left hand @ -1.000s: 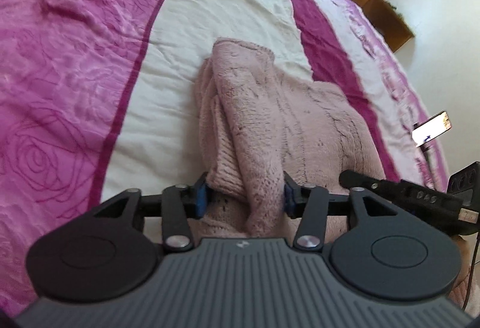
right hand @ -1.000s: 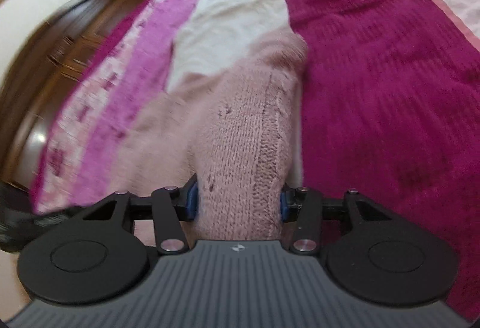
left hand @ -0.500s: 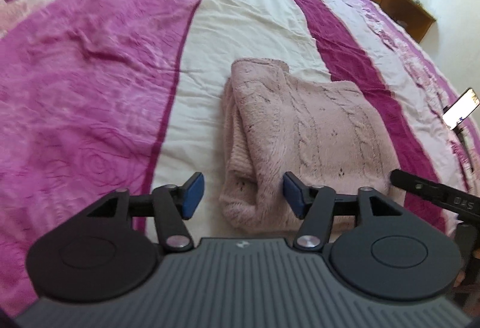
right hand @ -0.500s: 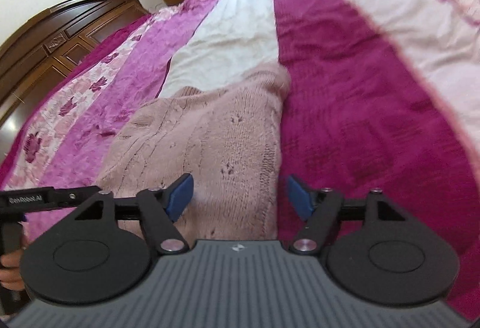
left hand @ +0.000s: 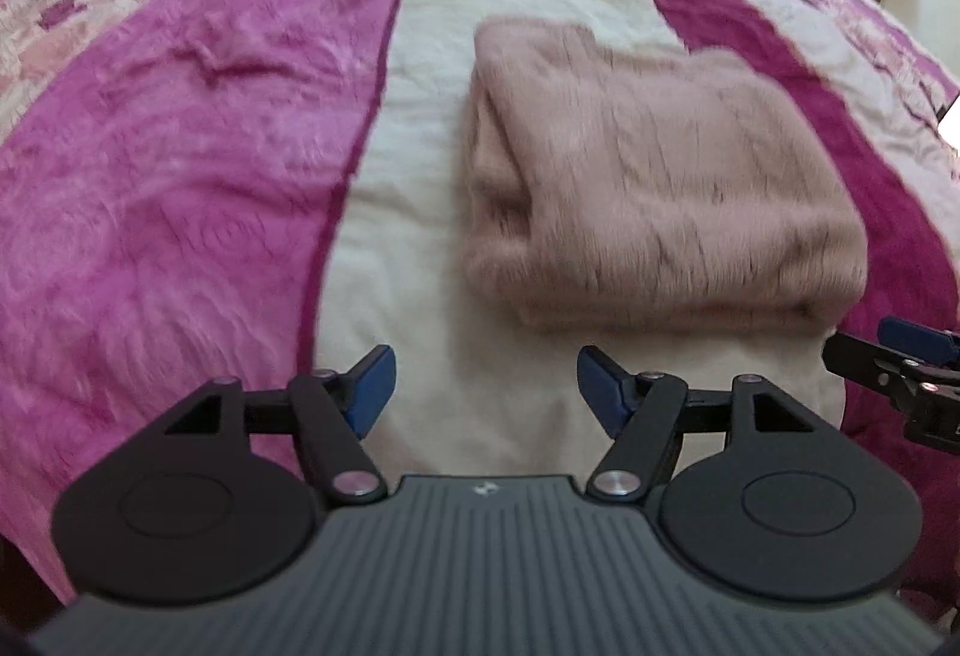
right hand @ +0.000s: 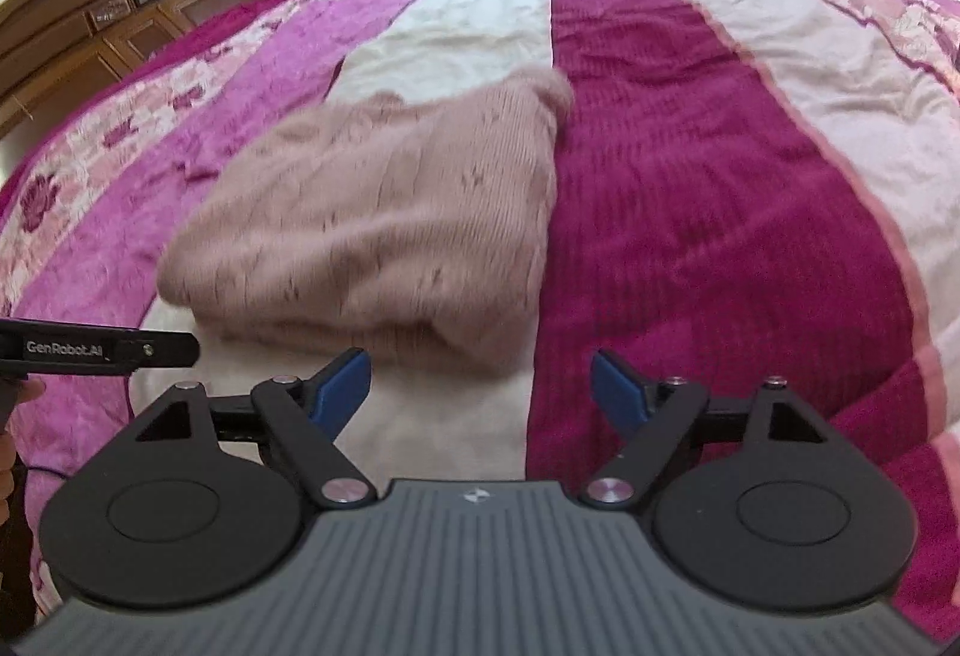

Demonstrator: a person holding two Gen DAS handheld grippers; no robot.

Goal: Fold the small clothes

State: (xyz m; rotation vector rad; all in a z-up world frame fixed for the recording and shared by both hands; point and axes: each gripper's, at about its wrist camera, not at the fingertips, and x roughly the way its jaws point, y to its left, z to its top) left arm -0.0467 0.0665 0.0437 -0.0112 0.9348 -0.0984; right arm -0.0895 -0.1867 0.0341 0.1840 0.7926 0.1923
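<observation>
The sweater [left hand: 654, 176] lies folded on the bed [left hand: 180, 146]; the fold looks finished. Both grippers, left [left hand: 485, 386] and right [right hand: 480, 386], hang released just short of it, so next probably comes tidying or another garment.

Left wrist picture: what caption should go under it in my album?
Folded pink sweater lies on the striped bedspread, with the open left gripper just short of it.

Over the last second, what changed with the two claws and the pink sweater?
Both claws let go: a second ago each was shut on the near edge of the pink knit sweater. Now the left claw and right claw are open and pulled back, clear of it. The sweater stayed folded on the striped bedspread, across the white and magenta stripes.
</observation>
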